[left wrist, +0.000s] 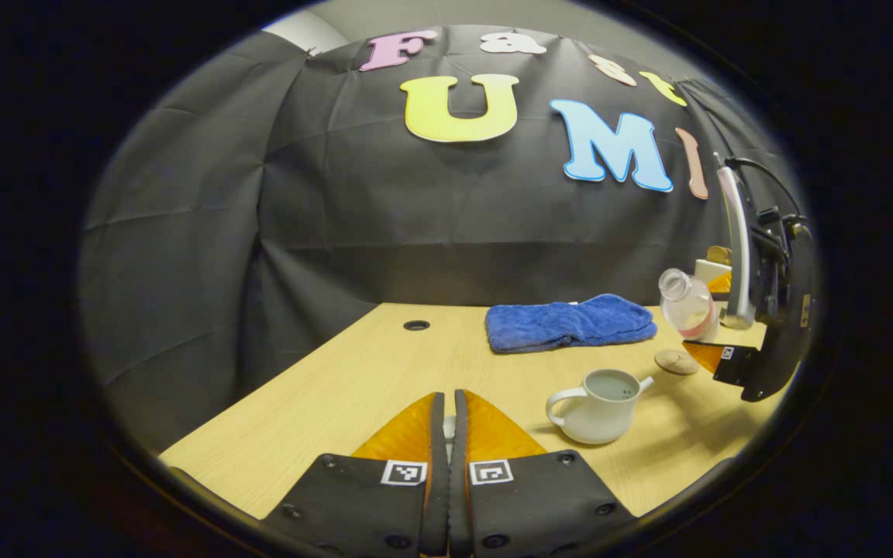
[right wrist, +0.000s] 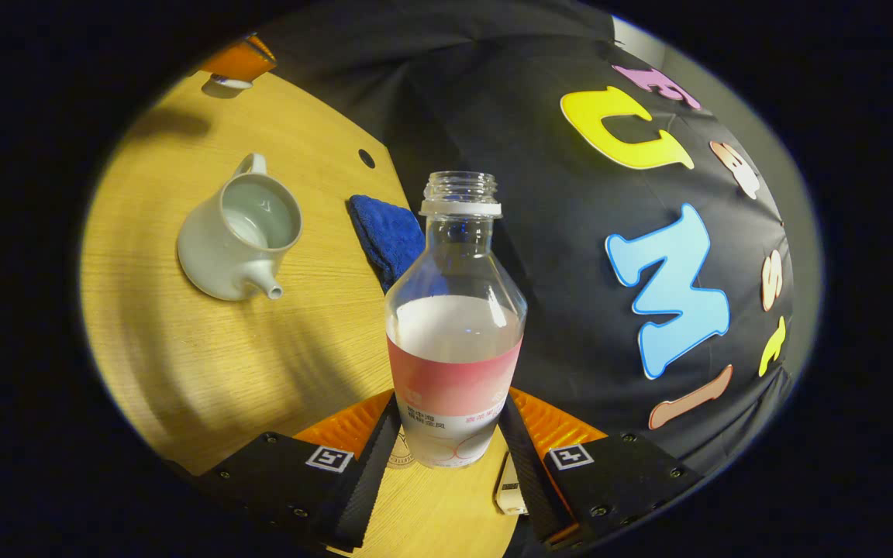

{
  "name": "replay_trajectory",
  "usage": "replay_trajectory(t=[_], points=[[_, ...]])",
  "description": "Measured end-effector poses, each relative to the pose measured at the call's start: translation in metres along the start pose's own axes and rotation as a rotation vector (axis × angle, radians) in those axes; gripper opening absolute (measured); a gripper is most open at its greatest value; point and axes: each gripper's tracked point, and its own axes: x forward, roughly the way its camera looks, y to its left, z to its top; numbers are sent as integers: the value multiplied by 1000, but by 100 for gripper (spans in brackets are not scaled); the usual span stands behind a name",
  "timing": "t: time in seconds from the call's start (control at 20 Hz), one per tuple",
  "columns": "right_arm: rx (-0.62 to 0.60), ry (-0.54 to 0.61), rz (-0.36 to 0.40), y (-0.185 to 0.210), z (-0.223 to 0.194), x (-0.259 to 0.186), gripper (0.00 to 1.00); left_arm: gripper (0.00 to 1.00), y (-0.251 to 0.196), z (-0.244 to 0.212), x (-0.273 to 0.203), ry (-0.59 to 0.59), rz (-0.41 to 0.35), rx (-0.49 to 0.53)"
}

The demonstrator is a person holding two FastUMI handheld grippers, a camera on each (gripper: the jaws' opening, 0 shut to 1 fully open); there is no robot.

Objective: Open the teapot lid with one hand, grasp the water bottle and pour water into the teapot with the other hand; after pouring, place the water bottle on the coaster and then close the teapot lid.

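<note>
Two grippers in play. Left gripper view, read left to right: the left gripper point(left wrist: 447, 434) sits at 6 o'clock with its jaws pressed almost together; a sliver of something pale shows between them, probably the teapot lid point(left wrist: 449, 425), but too little is visible to be sure. The teapot point(left wrist: 600, 404) stands open-topped on the table point(left wrist: 322, 403) at about 4 o'clock, handle toward the left gripper, spout away. Behind it lies a blue towel point(left wrist: 570, 323), and at 3 o'clock the right gripper point(left wrist: 706, 335) carries the water bottle point(left wrist: 687, 304), tilted with its open mouth leaning toward the teapot side. A small tan disc, likely the coaster point(left wrist: 677, 361), lies just below the bottle. Right gripper view: teapot at 10 o'clock with water inside; the bottle is centred, uncapped, roughly half full, both jaws pinching its lower labelled body. Judgement: pouring looks finished or paused, and the next stage is setting the bottle on the coaster. Risks: the uncapped, tilted bottle could spill on the table if swung before being righted; a low grip on a smooth label may let it pivot; setting it off-centre on the small coaster could tip it.
</note>
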Motion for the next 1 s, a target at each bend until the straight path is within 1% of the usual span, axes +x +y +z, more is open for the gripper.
replay_trajectory(t=[0.3,0.45,0.5,0.65,1.0], points=[[-211,-8,-48,-6,9,4,76,6,9,-5,1,10,7,-13],[-318,-34,-104,-14,19,4,76,6,12,-8,0,15,10,-14],[-341,-38,-115,-17,21,5,76,6,13,-8,0,18,10,-15],[-380,-38,-116,-17,20,6,76,6,12,-12,-1,26,8,-19],[-519,-60,-194,-35,27,4,76,6,11,-15,1,36,3,-20]])
